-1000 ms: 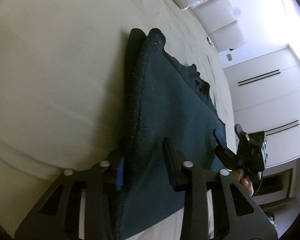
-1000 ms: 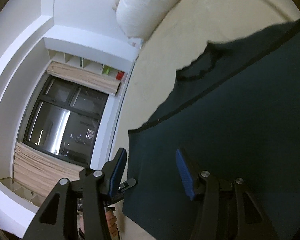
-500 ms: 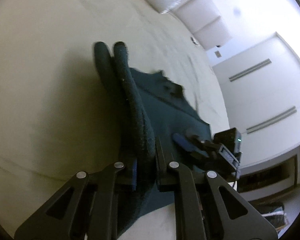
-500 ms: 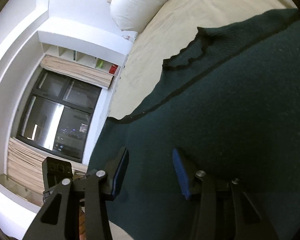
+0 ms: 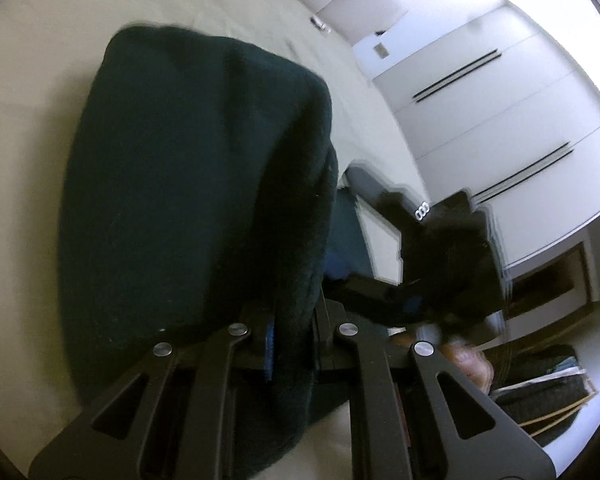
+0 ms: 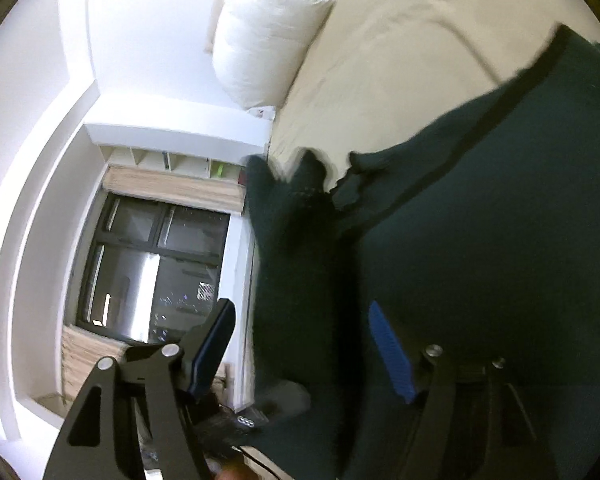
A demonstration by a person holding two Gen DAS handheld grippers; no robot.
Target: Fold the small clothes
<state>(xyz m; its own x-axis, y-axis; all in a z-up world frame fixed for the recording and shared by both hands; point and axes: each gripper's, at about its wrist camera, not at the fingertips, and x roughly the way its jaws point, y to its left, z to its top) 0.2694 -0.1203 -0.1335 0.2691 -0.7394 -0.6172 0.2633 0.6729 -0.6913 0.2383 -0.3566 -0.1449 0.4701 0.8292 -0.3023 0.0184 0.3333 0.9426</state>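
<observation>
A dark green knitted garment lies on the cream bed sheet. My left gripper is shut on a thick fold of it and holds that fold raised, so the cloth bulges in front of the camera. In the right wrist view the same garment fills the lower right, with a dark seam across it. My right gripper is open, its fingers wide apart over the garment's edge and holding nothing. The right gripper also shows blurred in the left wrist view.
A white pillow lies at the head of the bed. A dark window and a shelf niche are beside the bed. White wardrobe doors stand beyond the bed's far side.
My left gripper, shut on the garment's edge half a second ago, has lifted the fold up and over. My right gripper has stayed open and drawn towards the garment's edge.
</observation>
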